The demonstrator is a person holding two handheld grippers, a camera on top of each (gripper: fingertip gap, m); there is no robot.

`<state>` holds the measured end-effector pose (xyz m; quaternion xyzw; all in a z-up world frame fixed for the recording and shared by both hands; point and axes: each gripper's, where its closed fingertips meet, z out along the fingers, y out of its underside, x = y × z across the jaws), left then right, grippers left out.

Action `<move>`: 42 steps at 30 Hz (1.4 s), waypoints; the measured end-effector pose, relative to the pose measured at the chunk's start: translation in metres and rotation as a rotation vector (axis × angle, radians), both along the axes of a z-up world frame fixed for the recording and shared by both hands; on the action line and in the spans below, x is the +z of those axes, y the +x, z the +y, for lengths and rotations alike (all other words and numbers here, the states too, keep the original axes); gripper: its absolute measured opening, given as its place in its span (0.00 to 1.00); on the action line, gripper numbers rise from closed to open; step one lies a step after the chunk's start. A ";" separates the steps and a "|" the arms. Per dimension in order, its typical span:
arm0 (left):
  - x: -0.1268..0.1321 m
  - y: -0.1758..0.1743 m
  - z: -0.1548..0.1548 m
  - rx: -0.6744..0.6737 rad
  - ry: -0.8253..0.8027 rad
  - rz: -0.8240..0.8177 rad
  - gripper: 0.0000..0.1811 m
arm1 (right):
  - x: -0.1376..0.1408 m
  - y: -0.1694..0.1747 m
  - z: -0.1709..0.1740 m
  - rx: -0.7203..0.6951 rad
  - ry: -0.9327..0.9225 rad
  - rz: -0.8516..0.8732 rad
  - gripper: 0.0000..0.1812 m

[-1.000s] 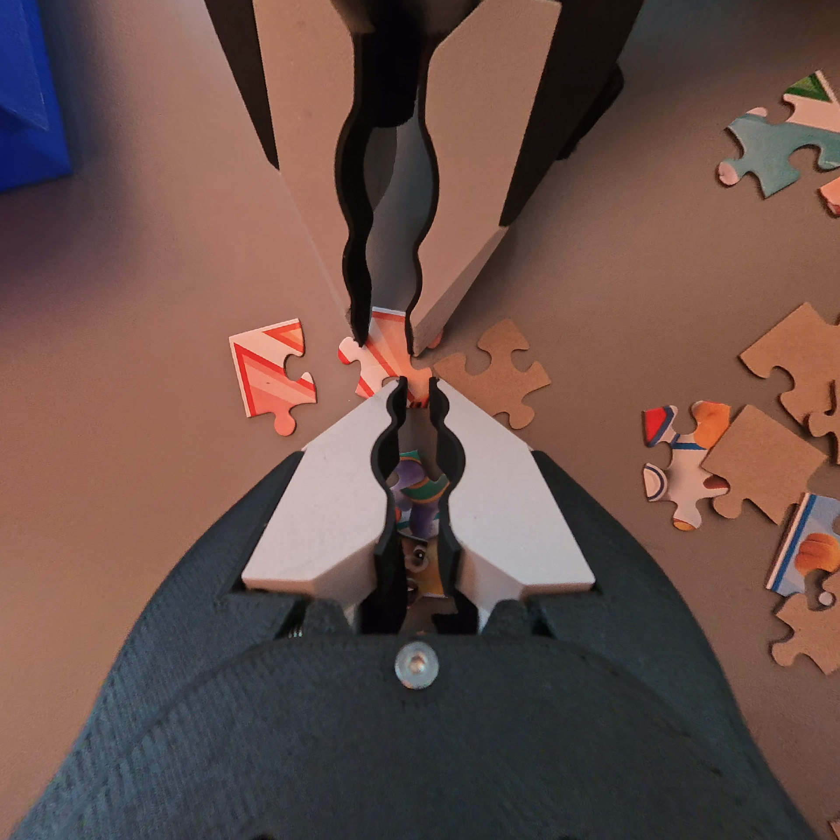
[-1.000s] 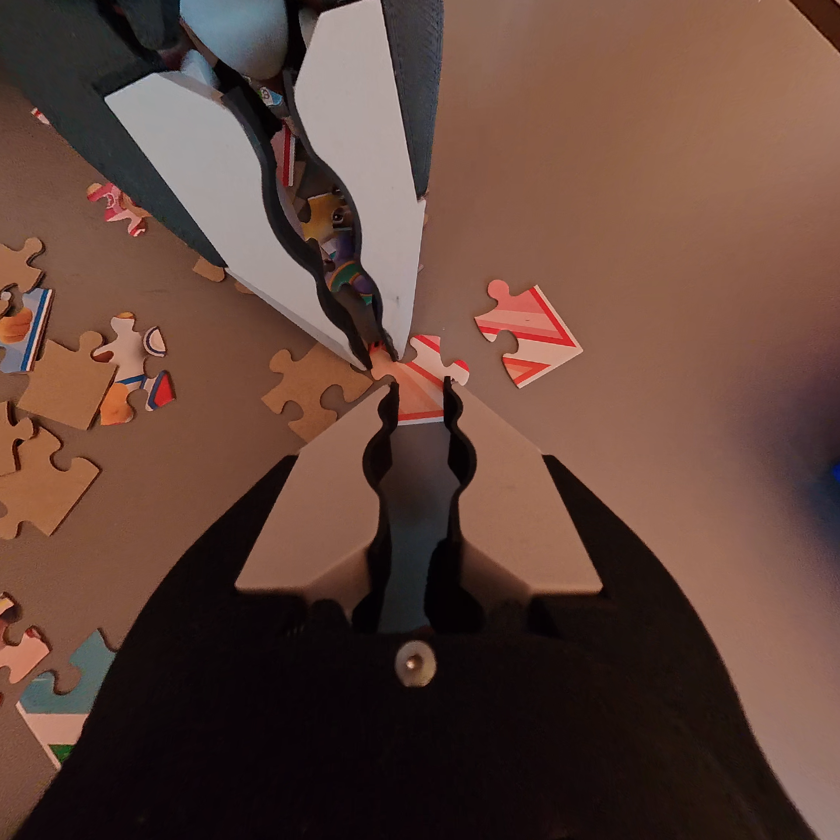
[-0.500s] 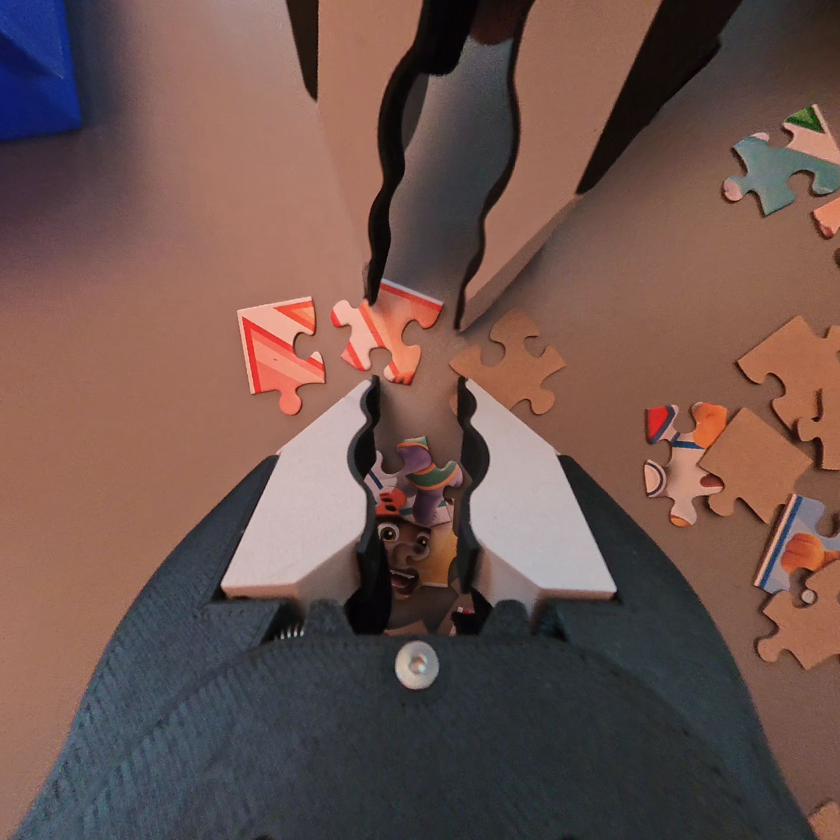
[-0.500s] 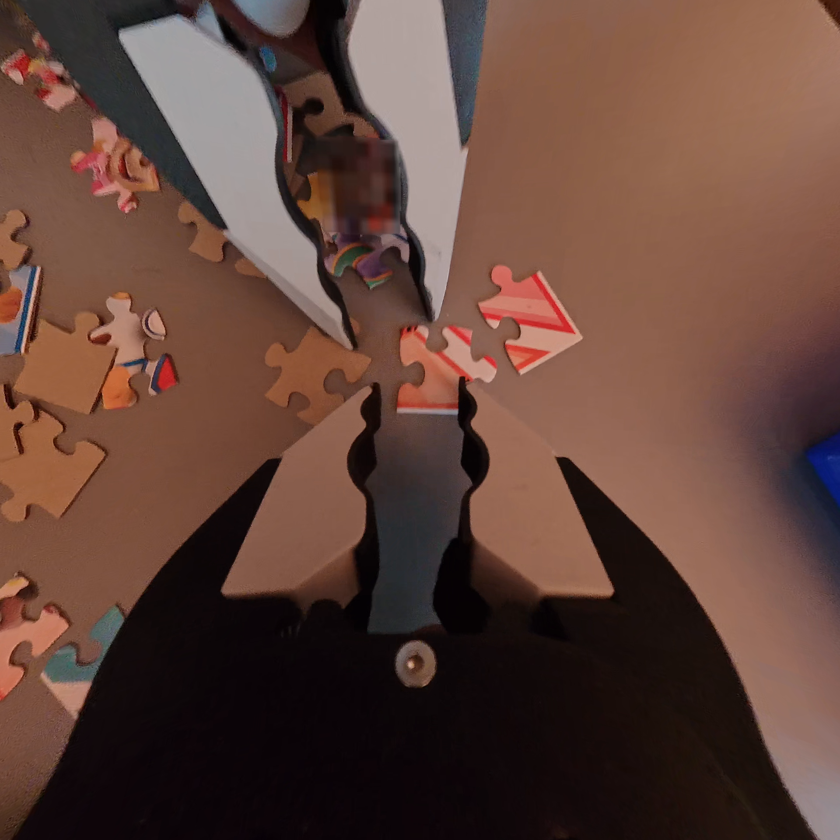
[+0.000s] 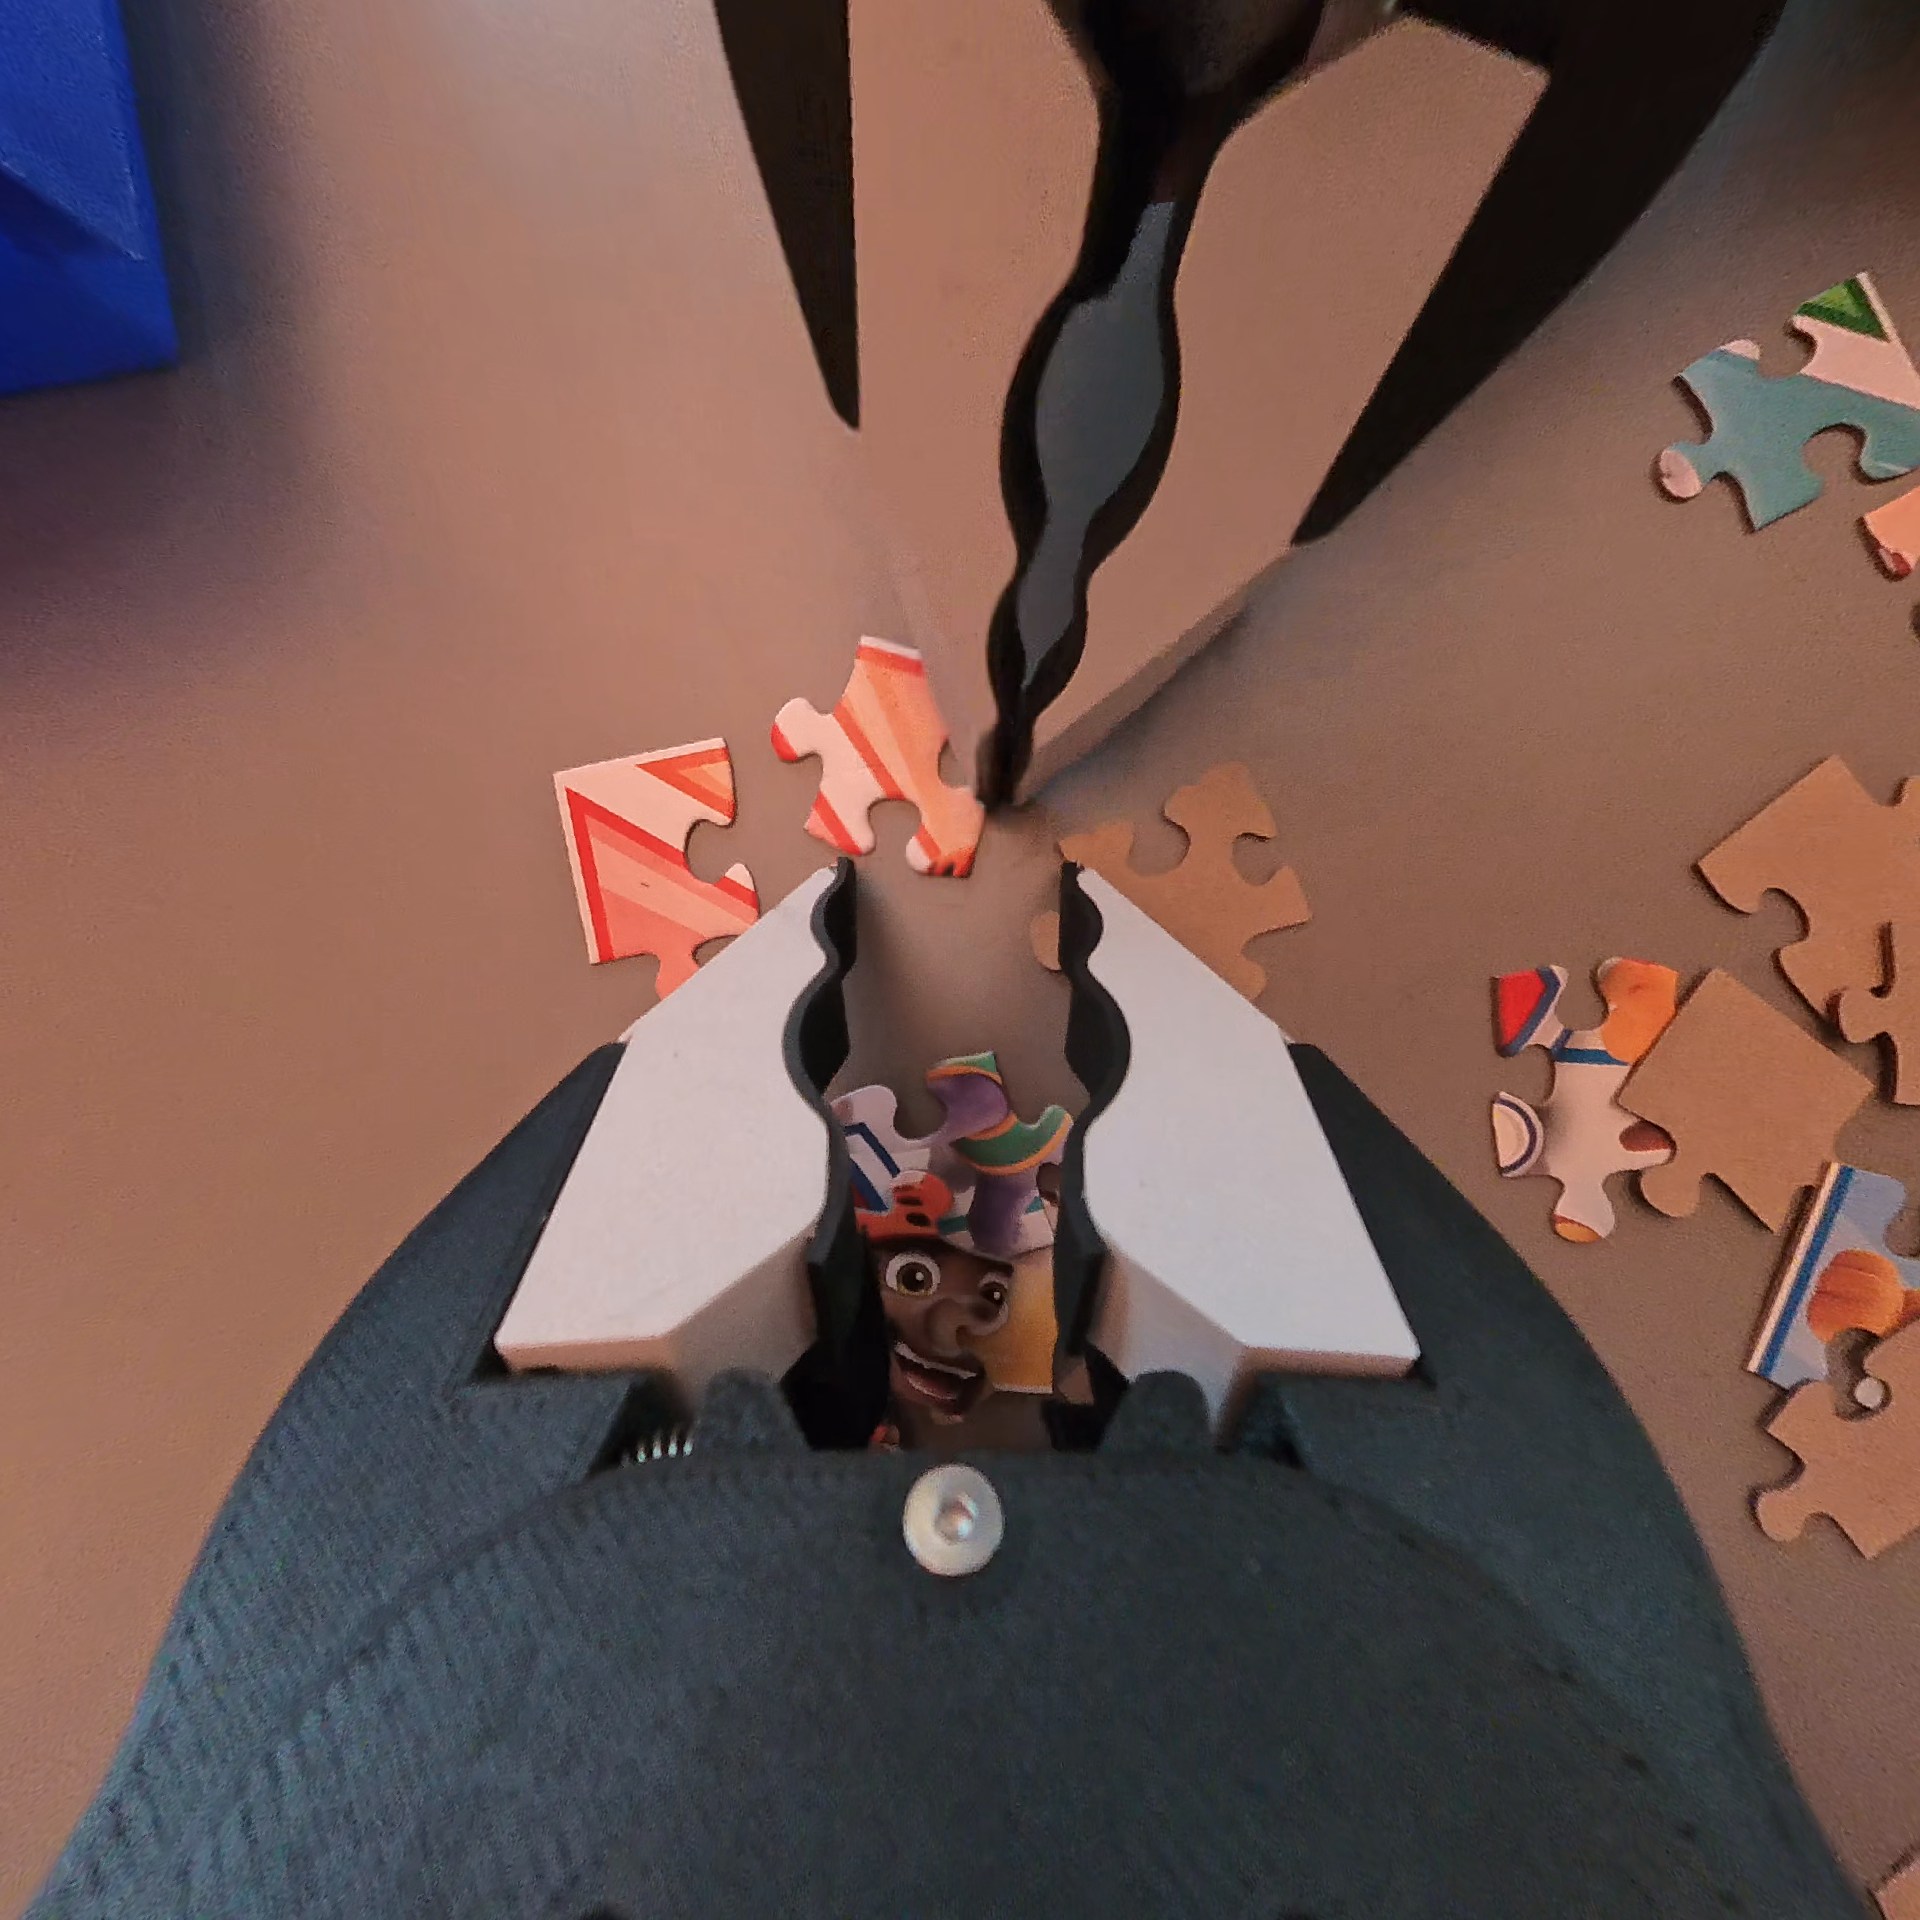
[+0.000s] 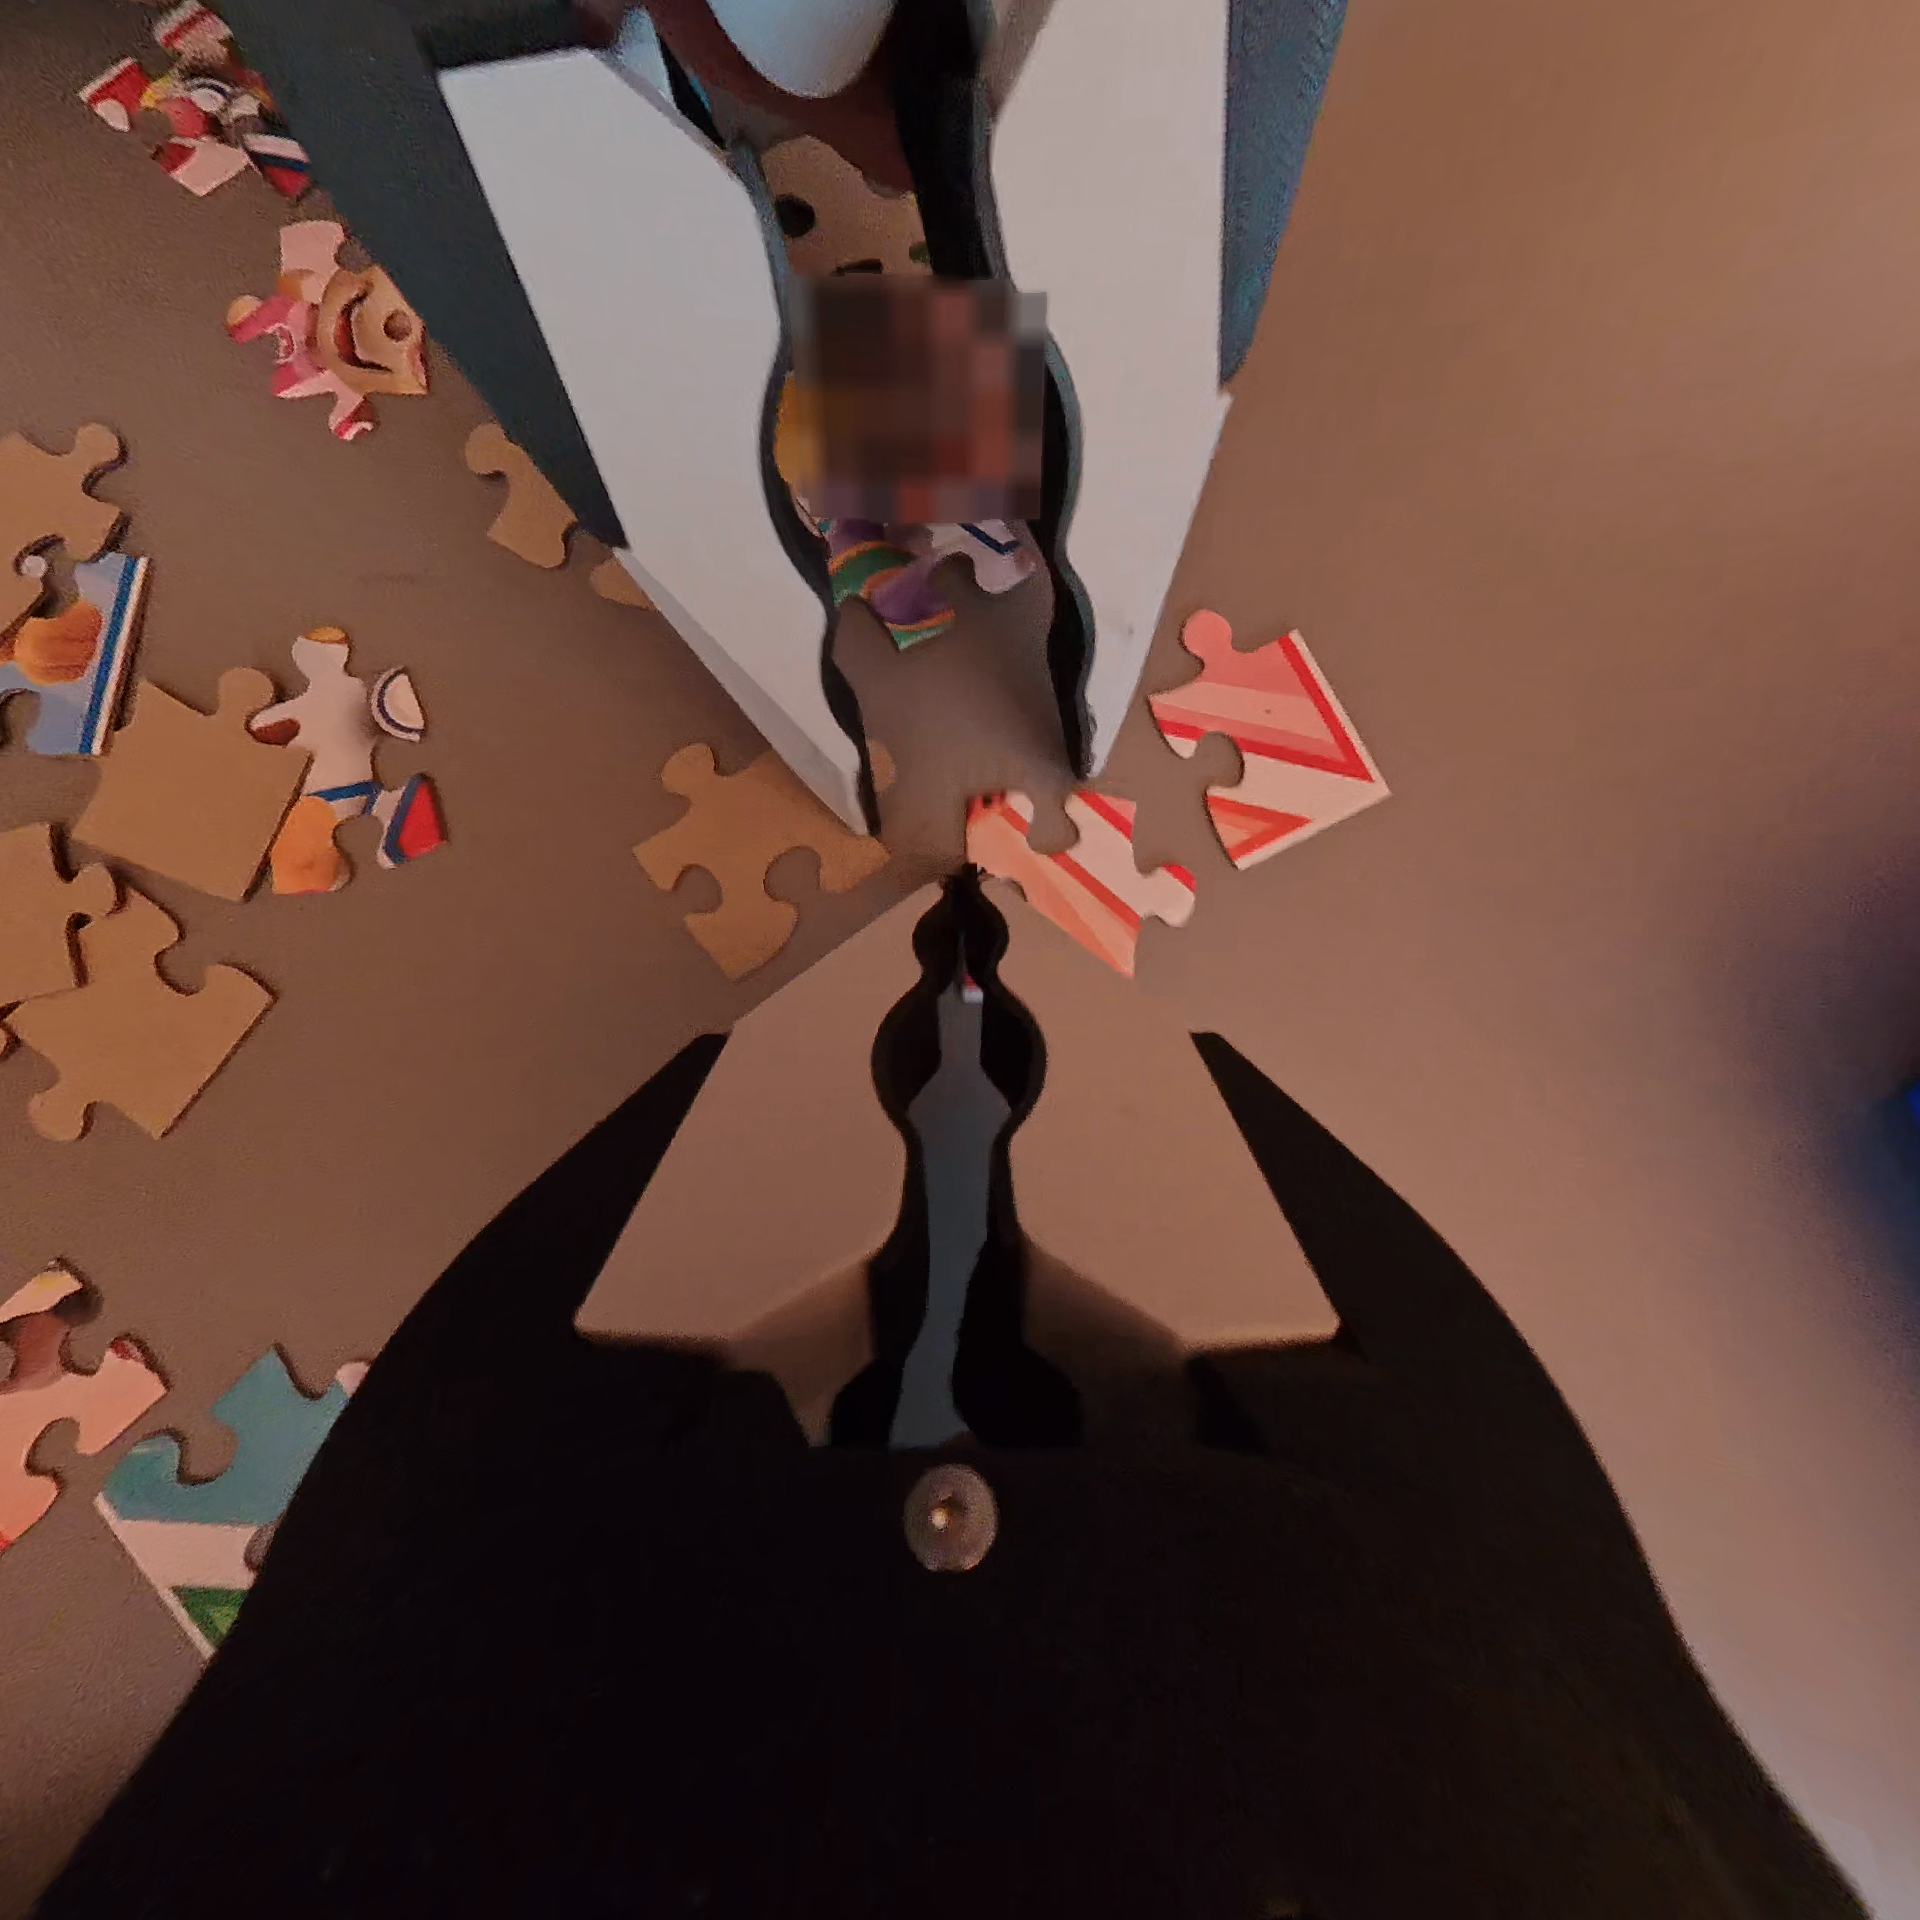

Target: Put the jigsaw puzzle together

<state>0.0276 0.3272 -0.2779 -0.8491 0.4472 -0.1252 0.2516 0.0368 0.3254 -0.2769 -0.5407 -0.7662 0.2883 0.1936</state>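
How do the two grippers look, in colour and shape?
The left gripper has a dark grey-blue ribbed body, two light wedge-shaped jaws lined with wavy black inner edges, a silver screw at the pivot, and a small spring on one side. The right gripper has the same shape, but its body is black.

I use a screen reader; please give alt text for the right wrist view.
The black right gripper, shut, touches a corner of a red-striped puzzle piece on the brown table. Opposite, the left gripper hangs open beside a striped corner piece; loose pieces lie left.
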 end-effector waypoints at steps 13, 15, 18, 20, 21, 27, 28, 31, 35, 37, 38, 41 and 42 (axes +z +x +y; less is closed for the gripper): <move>0.000 0.000 0.000 -0.003 -0.006 0.008 0.20 | 0.000 0.009 0.026 -0.100 0.034 -0.024 0.16; 0.000 0.000 0.000 -0.002 -0.006 0.008 0.20 | 0.002 0.008 0.024 -0.093 0.016 -0.015 0.17; 0.000 0.000 0.001 0.000 -0.003 0.003 0.20 | 0.000 0.007 0.024 -0.097 0.001 -0.014 0.16; 0.000 0.000 0.001 0.000 -0.004 0.004 0.20 | 0.000 0.006 0.023 -0.093 0.002 -0.015 0.16; 0.000 0.000 0.001 0.000 -0.004 0.005 0.20 | 0.000 0.006 0.023 -0.093 0.003 -0.016 0.16; 0.000 -0.001 0.000 -0.002 -0.002 0.003 0.19 | 0.000 0.006 0.021 -0.084 -0.003 -0.008 0.15; 0.000 -0.001 0.000 -0.002 0.001 0.001 0.19 | 0.001 0.006 0.020 -0.083 -0.007 -0.007 0.15; 0.000 -0.003 -0.002 -0.002 -0.003 -0.004 0.17 | 0.001 0.005 0.019 -0.081 -0.029 0.001 0.15; 0.001 -0.004 -0.003 0.000 -0.009 -0.021 0.15 | 0.002 0.005 0.017 -0.070 -0.068 0.009 0.00; 0.001 -0.004 -0.004 -0.009 -0.014 -0.016 0.15 | 0.002 0.005 0.018 -0.076 -0.064 0.009 0.02; 0.001 -0.004 -0.006 -0.016 -0.016 -0.011 0.15 | 0.004 0.006 0.019 -0.079 -0.055 0.012 0.04; 0.001 -0.001 -0.009 -0.033 -0.012 -0.006 0.14 | 0.009 0.006 0.021 -0.085 -0.050 0.029 0.08; 0.002 0.000 -0.008 -0.035 -0.003 -0.004 0.14 | 0.008 0.007 0.021 -0.086 -0.045 0.024 0.09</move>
